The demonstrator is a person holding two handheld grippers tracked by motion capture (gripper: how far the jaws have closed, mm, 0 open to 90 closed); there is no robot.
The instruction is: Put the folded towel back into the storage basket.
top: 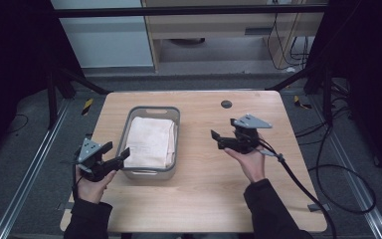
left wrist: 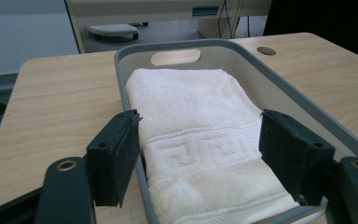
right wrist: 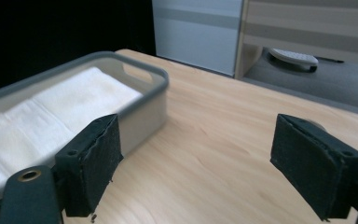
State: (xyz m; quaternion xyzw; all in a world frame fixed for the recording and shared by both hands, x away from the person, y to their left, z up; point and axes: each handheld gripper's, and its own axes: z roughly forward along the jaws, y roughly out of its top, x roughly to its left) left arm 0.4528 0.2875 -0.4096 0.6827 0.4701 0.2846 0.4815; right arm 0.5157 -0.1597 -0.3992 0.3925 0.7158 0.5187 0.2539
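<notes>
While the folded towel [top: 151, 142] lay inside the grey bin [top: 176, 117], both the left gripper [top: 115, 154] at its near corner and the right gripper [top: 218, 139] beside it gaped empty; a shallow pinch risked lifting one layer only.

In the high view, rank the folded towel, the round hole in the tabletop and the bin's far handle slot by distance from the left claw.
1. Folded towel, just right of the left claw, inside the bin.
2. Far handle slot, at the bin's far rim.
3. Round hole, far right on the tabletop.
</notes>
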